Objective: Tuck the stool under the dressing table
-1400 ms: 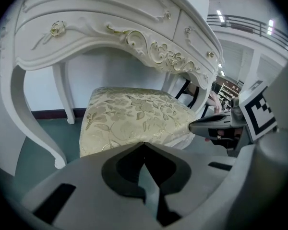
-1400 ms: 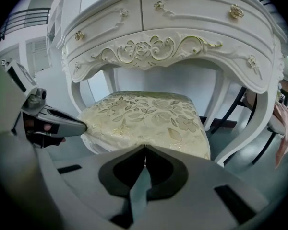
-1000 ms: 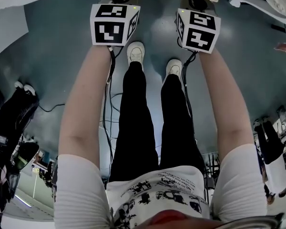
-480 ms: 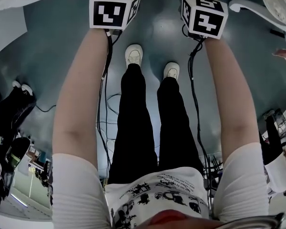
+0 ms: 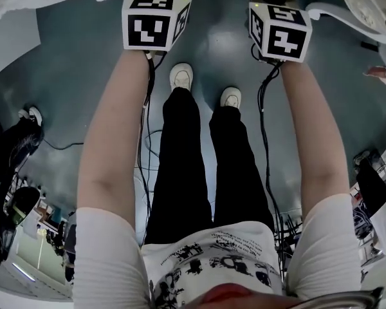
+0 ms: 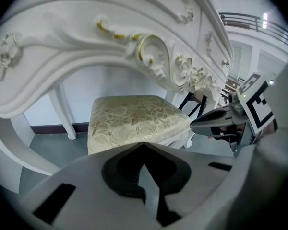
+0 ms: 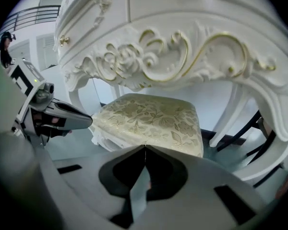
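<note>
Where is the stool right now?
In both gripper views the stool sits straight ahead, just past the shut jaws, beneath the carved front of the dressing table.

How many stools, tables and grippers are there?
stool: 1
table: 1
grippers: 2, the left gripper and the right gripper
Total: 4
</note>
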Demonstrator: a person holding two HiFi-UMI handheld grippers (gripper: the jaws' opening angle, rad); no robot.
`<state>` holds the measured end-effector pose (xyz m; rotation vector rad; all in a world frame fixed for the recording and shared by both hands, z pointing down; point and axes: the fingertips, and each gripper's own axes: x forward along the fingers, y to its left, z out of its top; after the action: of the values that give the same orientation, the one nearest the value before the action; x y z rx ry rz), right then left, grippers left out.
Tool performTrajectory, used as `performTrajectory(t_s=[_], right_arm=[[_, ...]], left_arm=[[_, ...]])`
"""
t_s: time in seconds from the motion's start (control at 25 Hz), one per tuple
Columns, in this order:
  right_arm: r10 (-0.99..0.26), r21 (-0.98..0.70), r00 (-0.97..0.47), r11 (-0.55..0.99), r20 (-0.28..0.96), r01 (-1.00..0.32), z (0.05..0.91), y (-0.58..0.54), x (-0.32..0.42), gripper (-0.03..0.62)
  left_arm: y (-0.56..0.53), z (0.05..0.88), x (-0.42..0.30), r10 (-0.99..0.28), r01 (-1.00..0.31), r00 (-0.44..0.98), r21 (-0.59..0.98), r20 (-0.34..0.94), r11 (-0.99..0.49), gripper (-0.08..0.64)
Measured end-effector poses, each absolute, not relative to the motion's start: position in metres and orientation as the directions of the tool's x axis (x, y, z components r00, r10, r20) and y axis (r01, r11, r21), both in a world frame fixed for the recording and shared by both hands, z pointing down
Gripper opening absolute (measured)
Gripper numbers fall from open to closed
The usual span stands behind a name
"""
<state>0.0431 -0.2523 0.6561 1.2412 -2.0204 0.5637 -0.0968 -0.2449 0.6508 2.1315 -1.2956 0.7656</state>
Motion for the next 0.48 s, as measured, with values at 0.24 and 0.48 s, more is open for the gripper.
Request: performTrajectory(t_s=[0.24,0.48], right_arm=[[-0.653,0.011,-0.414,0.543,0.634,-0.84,0.571,-0.202,0.028,0.018],[-0.701,0.024,-0.505,0.596,0.504,-0.803,0.456,-0.167,0.024,0.018]], left_arm=[[-0.205,0.581,-0.091,-0.644,-0.889,0.425,0.161,0.636,-0.428,0.02],[-0.166,0.473,-0.077,-0.718,-0.87,0.463,0.114,0.519,-0.479,0.02]])
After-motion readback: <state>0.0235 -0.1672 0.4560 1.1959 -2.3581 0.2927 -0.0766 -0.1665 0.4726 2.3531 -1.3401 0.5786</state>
